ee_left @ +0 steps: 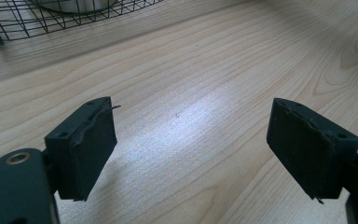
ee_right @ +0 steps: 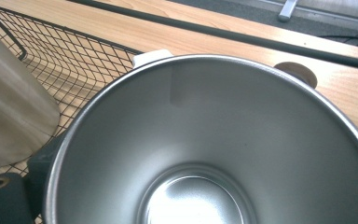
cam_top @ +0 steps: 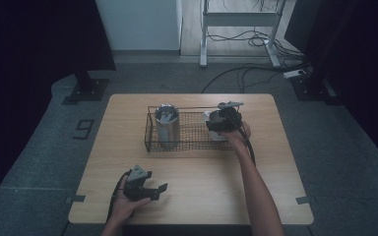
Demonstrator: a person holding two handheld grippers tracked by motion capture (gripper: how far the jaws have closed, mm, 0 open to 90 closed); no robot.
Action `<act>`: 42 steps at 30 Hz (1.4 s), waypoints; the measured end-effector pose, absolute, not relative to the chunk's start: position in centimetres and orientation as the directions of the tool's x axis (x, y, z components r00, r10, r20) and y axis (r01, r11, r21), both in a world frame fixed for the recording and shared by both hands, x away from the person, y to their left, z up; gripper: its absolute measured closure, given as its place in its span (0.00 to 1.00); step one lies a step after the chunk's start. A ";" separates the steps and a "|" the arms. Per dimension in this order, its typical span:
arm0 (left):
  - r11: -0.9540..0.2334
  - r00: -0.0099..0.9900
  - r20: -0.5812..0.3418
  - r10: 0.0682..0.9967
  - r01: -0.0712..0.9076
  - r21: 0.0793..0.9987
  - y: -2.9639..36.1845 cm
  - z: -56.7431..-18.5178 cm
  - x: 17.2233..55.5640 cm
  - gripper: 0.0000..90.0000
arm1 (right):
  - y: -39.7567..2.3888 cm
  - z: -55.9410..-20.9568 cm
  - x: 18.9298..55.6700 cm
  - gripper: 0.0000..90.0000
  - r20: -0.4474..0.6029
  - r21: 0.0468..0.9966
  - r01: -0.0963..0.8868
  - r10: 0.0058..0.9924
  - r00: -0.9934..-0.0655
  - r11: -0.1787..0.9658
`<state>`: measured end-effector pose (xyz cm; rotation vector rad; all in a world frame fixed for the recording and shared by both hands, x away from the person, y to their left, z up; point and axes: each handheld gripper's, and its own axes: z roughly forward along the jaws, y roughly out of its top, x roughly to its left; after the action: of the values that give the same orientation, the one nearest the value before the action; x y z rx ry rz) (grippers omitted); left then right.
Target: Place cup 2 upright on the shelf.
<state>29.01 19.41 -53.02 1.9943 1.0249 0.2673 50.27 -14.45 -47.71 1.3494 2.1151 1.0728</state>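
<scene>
A black wire basket (cam_top: pixel 150 132) stands on the wooden table (cam_top: pixel 197 167). A tall steel cup (cam_top: pixel 167 125) stands upright in the basket's left half. My right gripper (cam_top: pixel 221 120) is at the basket's right end, shut on a second cup (cam_top: pixel 212 132) that looks white outside. In the right gripper view this cup (ee_right: pixel 242 140) is steel inside and empty, with one black jaw against its outer wall at lower left; the other jaw is hidden. My left gripper (cam_top: pixel 160 191) rests near the table's front edge, open, with bare wood between its jaws (ee_left: pixel 191 149).
The basket's mesh (ee_right: pixel 74 60) and the tall cup (ee_right: pixel 9 107) lie to the left of the held cup. A small brown round thing (ee_right: pixel 298 72) sits beyond the cup's rim. A desk frame and cables (cam_top: pixel 256 39) are on the floor behind the table.
</scene>
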 end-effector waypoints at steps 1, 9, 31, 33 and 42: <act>-0.299 0.641 -0.180 0.747 0.564 0.770 19.4 -53.0 29.0 0.18 | -14.5 -47.7 50.3 0.07 0.065 0.780 0.582 0.894 -0.444 0.232; -0.305 0.644 -0.180 0.744 0.565 0.767 19.3 -53.1 29.0 0.18 | -14.3 -48.1 50.1 0.07 0.062 0.757 0.607 0.897 -0.438 0.244; -0.316 0.651 -0.178 0.738 0.566 0.761 19.1 -53.2 29.0 0.18 | -13.8 -48.8 50.3 0.06 0.031 0.696 0.655 0.900 -0.436 0.294; -0.319 0.652 -0.177 0.737 0.567 0.759 19.1 -53.2 29.0 0.18 | -13.9 -48.8 50.2 0.06 0.033 0.687 0.662 0.898 -0.440 0.299; -0.325 0.655 -0.177 0.735 0.570 0.755 18.9 -53.3 29.0 0.18 | -14.2 -48.3 49.7 0.03 0.009 0.678 0.661 0.896 -0.445 0.321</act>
<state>28.97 18.92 -53.31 2.0273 1.0126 0.2480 49.71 -14.16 -48.30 1.3845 2.2243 0.8774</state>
